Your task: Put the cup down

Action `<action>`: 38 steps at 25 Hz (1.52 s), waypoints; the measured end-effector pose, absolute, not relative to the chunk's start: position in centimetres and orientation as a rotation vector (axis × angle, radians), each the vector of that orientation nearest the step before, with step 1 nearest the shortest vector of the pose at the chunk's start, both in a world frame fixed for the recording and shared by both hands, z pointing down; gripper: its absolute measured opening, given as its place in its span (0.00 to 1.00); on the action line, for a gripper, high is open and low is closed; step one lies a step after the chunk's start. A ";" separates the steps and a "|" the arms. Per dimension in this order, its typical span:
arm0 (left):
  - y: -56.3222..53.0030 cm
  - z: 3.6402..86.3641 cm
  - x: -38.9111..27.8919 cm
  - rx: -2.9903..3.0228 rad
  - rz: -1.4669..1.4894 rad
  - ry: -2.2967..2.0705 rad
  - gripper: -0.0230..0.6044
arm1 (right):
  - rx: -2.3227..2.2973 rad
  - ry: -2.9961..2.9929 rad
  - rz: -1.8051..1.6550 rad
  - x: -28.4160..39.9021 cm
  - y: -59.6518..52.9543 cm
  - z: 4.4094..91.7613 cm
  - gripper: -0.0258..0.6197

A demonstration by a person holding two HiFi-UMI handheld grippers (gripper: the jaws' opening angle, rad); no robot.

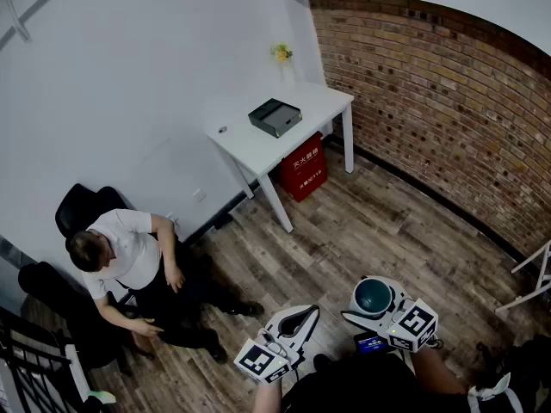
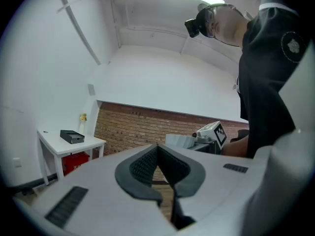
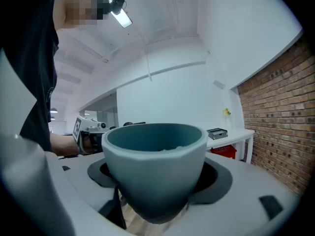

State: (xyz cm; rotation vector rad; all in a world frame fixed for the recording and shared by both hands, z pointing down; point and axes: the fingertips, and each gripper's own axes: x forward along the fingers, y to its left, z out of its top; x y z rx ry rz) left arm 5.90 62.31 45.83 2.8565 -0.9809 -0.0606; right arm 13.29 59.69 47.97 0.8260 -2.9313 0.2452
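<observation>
A teal cup (image 3: 155, 168) sits upright between the jaws of my right gripper (image 3: 156, 191), which is shut on its lower body. In the head view the cup (image 1: 374, 296) shows from above, held in the right gripper (image 1: 372, 310) in the air above the wooden floor. My left gripper (image 1: 297, 321) is beside it on the left, its jaws closed together and empty. The left gripper (image 2: 160, 168) shows the dark pads (image 2: 142, 168) meeting with nothing between them.
A white table (image 1: 258, 144) stands against the far wall with a dark box (image 1: 275, 116) and a small flower (image 1: 281, 53) on it; a red box (image 1: 301, 166) sits underneath. A person (image 1: 129, 261) sits at the left. A brick wall (image 1: 448, 93) runs along the right.
</observation>
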 end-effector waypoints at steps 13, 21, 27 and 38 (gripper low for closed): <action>62.4 46.3 5.8 2.849 -0.050 -0.982 0.05 | 0.825 -2.945 0.272 13.0 59.6 48.0 0.65; 62.5 46.7 5.9 2.847 -0.046 -0.979 0.05 | 0.816 -2.954 0.284 12.7 59.6 48.0 0.65; 62.1 46.5 6.3 2.847 -0.036 -0.981 0.05 | 0.816 -2.958 0.317 13.2 59.0 48.0 0.65; 61.8 46.5 7.1 2.843 -0.034 -0.986 0.05 | 0.827 -2.961 0.341 14.2 58.7 48.0 0.65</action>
